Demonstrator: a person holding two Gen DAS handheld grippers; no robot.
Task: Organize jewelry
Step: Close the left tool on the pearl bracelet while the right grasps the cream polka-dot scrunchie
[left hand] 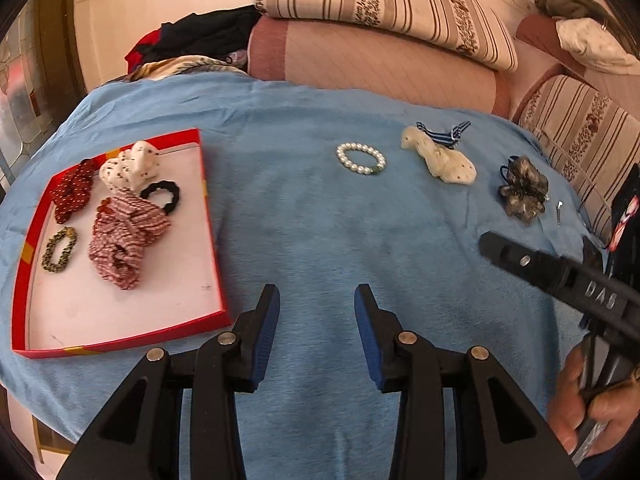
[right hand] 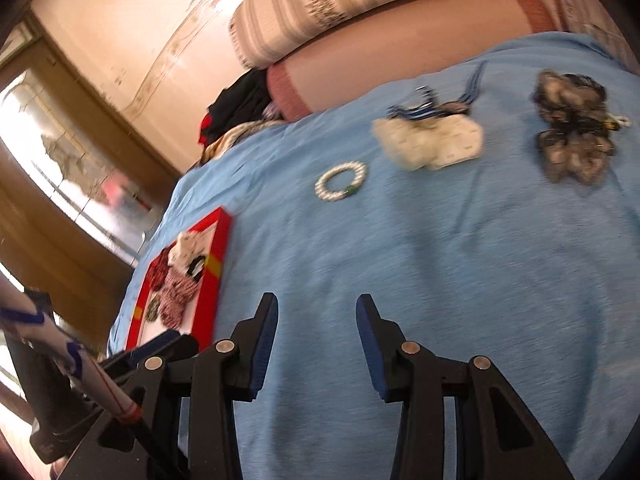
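A red-rimmed tray (left hand: pixel 208 216) lies at the left on the blue cloth and holds several scrunchies, among them a red striped one (left hand: pixel 124 236) and a black one (left hand: pixel 162 196). A pearl bracelet (left hand: pixel 361 159) lies loose mid-cloth; it also shows in the right wrist view (right hand: pixel 340 186). A cream scrunchie (left hand: pixel 440 160) with a blue striped ribbon (left hand: pixel 444 134) and a brown-grey scrunchie (left hand: pixel 522 192) lie to its right. My left gripper (left hand: pixel 316 300) is open and empty above the cloth beside the tray. My right gripper (right hand: pixel 316 308) is open and empty, short of the bracelet.
A small metal pin (left hand: pixel 559 210) lies near the brown-grey scrunchie. Striped cushions (left hand: pixel 384 4) and a pile of dark clothes (left hand: pixel 200 36) sit behind the cloth. The right gripper's body (left hand: pixel 560 272) and the holding hand show at the right edge.
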